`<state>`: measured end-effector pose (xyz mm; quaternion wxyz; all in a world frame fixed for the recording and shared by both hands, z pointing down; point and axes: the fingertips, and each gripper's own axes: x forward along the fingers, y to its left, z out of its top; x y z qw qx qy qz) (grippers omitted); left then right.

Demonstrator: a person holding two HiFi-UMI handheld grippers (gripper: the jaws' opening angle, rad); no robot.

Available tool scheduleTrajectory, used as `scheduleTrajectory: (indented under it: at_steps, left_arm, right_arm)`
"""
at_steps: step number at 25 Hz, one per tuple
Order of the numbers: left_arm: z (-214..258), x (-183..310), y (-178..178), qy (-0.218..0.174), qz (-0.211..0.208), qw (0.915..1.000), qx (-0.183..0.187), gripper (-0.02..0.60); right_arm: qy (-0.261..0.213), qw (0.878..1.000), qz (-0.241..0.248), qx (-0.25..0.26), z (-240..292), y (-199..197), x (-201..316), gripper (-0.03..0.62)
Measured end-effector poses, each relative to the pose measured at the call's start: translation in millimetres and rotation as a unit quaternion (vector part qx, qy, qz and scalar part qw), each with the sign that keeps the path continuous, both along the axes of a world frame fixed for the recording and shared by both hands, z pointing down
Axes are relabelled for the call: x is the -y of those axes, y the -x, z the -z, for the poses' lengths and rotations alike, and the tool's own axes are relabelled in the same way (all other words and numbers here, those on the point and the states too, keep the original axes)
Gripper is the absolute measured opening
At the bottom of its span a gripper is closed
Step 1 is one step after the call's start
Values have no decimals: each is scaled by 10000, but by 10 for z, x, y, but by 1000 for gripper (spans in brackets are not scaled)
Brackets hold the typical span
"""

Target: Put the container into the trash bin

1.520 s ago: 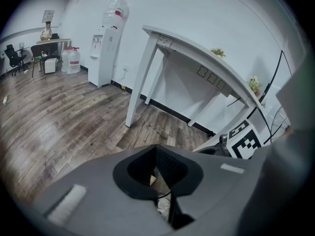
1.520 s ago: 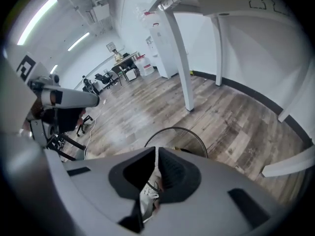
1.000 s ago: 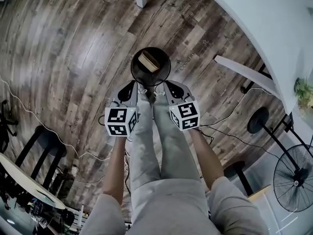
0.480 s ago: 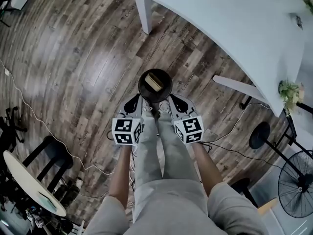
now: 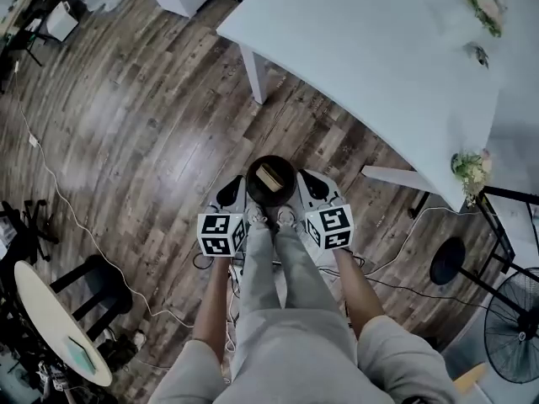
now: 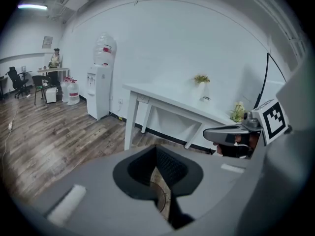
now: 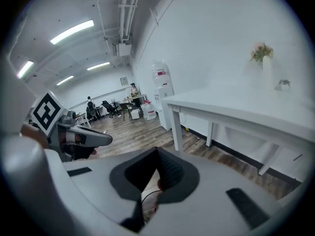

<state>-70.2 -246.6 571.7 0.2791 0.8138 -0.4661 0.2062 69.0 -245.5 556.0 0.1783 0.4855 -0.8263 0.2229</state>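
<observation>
Wood-plank floor (image 5: 126, 116) all round, with a long white worktop (image 5: 379, 66) reaching across the upper right and a few small plants (image 5: 487, 7) along its far edge. Just ahead of the person's feet, standing upright on the floor: a round black trash bin (image 5: 271, 160), and inside it the container (image 5: 269, 177), a tan boxy piece lying below the rim. Flanking the bin, left claw (image 5: 238, 190) and right claw (image 5: 305, 183), each just beside the rim and apparently raised above it, though contact is hard to rule out from overhead. Both clenched on nothing: in each gripper view, pads pressed together with only a thin slit between, showing a strip of floor and a curve of the bin beyond, no object pinched. Judged as the tail end of the task: container already in the bin, nothing left to carry, so only the clearing-away step in hand. Next move, by this reading: lift both claws up and back from the bin, keeping them off the rim so as not to tip it, and minding the legs (image 5: 278, 284) close behind. No call to open either claw on the way. Worth a glance down to confirm the container resting fully inside rather than propped on the edge; from overhead, seemingly well within the opening.
</observation>
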Motion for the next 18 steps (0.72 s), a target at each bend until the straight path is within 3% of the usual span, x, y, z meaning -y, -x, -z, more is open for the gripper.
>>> scheduleTrajectory:
  at_steps: [18]
  left_arm:
    - [1408,144,-130,-905,12,9958,166,11]
  right_arm:
    - [-982,9950,-151,52,1518,-353,262,14]
